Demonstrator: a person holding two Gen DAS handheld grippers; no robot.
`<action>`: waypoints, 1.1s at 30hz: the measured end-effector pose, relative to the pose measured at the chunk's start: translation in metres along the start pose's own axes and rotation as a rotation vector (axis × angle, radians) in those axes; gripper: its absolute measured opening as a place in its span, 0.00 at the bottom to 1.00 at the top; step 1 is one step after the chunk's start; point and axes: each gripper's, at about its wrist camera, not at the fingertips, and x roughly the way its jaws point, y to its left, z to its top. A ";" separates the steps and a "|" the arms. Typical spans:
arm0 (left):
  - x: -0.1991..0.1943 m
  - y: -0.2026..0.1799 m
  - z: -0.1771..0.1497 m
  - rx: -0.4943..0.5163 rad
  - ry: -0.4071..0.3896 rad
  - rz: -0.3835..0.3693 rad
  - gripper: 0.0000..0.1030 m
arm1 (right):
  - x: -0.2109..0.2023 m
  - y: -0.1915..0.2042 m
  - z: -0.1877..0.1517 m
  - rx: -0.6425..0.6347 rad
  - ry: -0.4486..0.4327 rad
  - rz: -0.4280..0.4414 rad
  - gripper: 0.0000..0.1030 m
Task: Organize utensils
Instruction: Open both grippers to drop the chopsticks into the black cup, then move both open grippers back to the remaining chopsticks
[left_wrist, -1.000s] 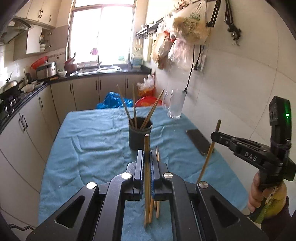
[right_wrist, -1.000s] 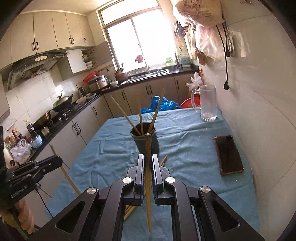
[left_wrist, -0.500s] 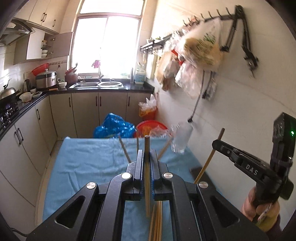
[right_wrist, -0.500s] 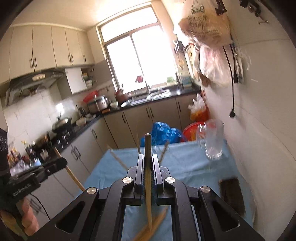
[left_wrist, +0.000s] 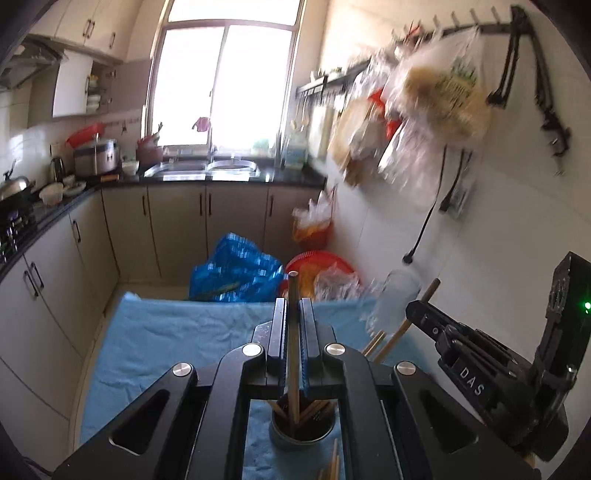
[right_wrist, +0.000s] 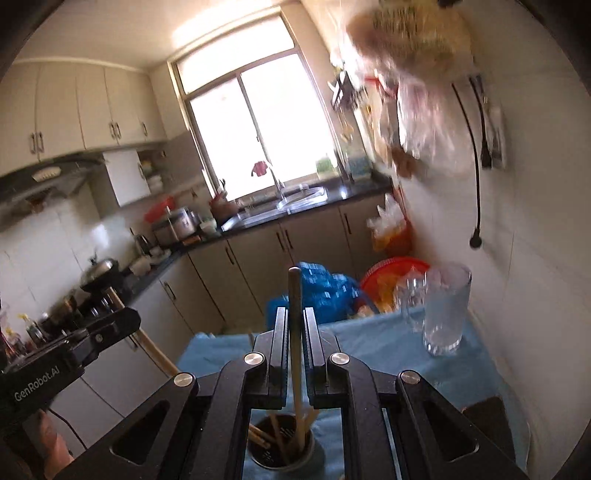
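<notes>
My left gripper (left_wrist: 293, 301) is shut on an upright wooden chopstick (left_wrist: 293, 286). Its lower end shows over the mouth of a dark cup (left_wrist: 301, 434) that holds several chopsticks. My right gripper (right_wrist: 294, 310) is shut on another chopstick (right_wrist: 294, 284), and this one's lower end points into the same cup (right_wrist: 282, 456). Each gripper appears in the other's view: the right gripper (left_wrist: 419, 312) with its chopstick (left_wrist: 430, 291), and the left gripper (right_wrist: 129, 321) with its chopstick (right_wrist: 155, 350). A few loose chopsticks (left_wrist: 332, 463) lie on the cloth beside the cup.
A blue cloth (left_wrist: 177, 332) covers the table. A glass pitcher (right_wrist: 445, 310) stands at the far right near the tiled wall, and a dark phone (right_wrist: 487, 413) lies closer on the right. Bags (left_wrist: 439, 85) hang from wall hooks. Cabinets (left_wrist: 177, 225) and a blue bag (left_wrist: 236, 269) lie beyond the table.
Both grippers moved forward over the table and rose a little, each keeping its chopstick. The cup, formerly ahead of the jaws, now sits beneath them.
</notes>
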 end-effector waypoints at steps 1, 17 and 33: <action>0.007 0.002 -0.004 -0.005 0.017 0.004 0.05 | 0.008 -0.003 -0.005 0.002 0.019 -0.006 0.08; -0.056 0.024 -0.039 -0.027 0.010 0.049 0.38 | -0.024 -0.038 -0.027 0.042 0.072 -0.039 0.48; -0.054 -0.042 -0.201 0.218 0.166 -0.071 0.59 | -0.189 -0.123 -0.174 0.088 0.241 -0.260 0.60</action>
